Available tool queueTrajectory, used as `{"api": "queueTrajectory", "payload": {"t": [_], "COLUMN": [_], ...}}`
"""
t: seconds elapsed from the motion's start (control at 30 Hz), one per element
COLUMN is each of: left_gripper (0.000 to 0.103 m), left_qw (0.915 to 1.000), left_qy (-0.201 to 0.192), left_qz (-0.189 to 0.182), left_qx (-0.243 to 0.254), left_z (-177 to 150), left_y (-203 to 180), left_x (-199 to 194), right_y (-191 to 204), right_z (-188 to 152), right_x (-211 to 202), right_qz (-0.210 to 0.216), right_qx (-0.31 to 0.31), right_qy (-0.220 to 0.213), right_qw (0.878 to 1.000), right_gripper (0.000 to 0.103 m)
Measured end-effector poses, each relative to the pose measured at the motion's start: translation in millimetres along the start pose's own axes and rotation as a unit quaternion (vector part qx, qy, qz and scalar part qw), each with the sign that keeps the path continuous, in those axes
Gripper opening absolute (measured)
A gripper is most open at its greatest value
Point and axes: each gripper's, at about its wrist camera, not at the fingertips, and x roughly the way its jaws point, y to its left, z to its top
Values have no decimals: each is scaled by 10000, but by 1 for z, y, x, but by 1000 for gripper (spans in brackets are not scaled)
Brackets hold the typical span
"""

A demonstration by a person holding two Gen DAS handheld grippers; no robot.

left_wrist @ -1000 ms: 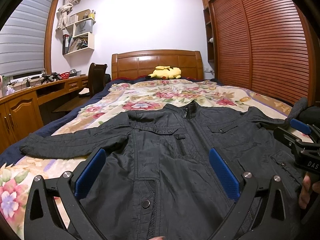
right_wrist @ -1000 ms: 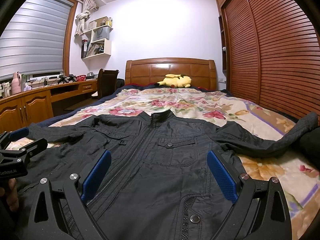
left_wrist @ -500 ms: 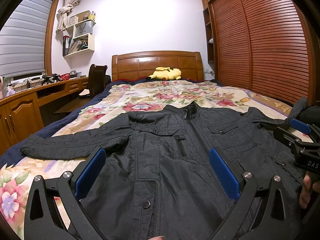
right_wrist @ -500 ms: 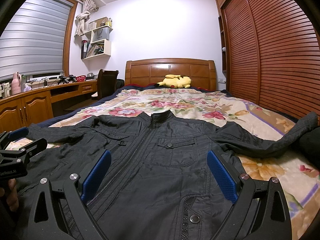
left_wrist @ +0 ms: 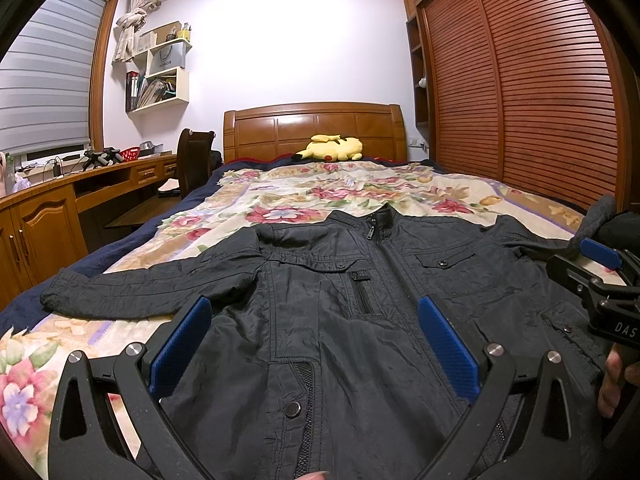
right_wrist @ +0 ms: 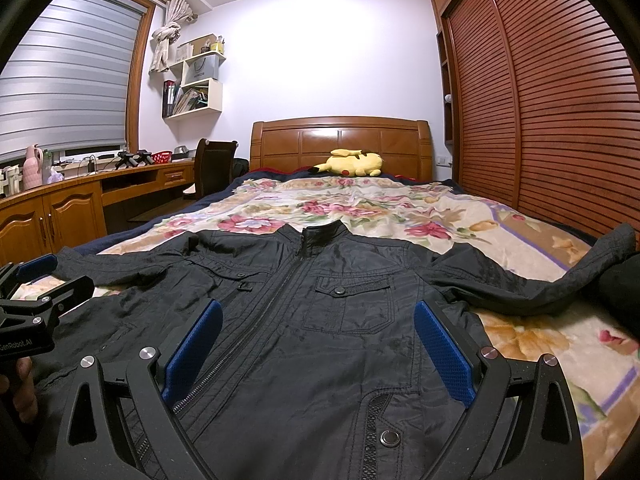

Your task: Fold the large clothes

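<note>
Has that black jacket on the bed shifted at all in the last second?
No. The jacket lies where it did: its collar keeps the same spot against the headboard and floral blanket.

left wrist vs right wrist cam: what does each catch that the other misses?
Left wrist only: the jacket's left sleeve laid out in full to its cuff, the vertical zip pocket, and the right tongs at the frame's right edge.

Right wrist only: the right sleeve running out to the bed's edge, a pink vase on the desk, and the left tongs at the left edge.

Both: the black jacket spread front-up on the floral bedspread, the yellow plush toy by the headboard, and both tongs open.
</note>
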Motion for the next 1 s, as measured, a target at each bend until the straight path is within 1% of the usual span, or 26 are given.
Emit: {"api": "queueTrajectory", "payload": {"t": [0.87,1.0], "left_gripper": [103,103], "left_qw": [10000,9999], "left_qy": [-11,-71], "left_qz": [-11,-56], "left_qx": [-2,-43], "left_z": [-1,0], "left_y": [0,1], "left_x": [-1,-1], "right_y": [0,0], "right_z": [0,1], "right_x": [0,-1], "right_qz": [-1,13], "right_qx": [-3,-5], "right_qy": [-2,1], "right_qw": [10000,10000], "right_gripper": [97,97]}}
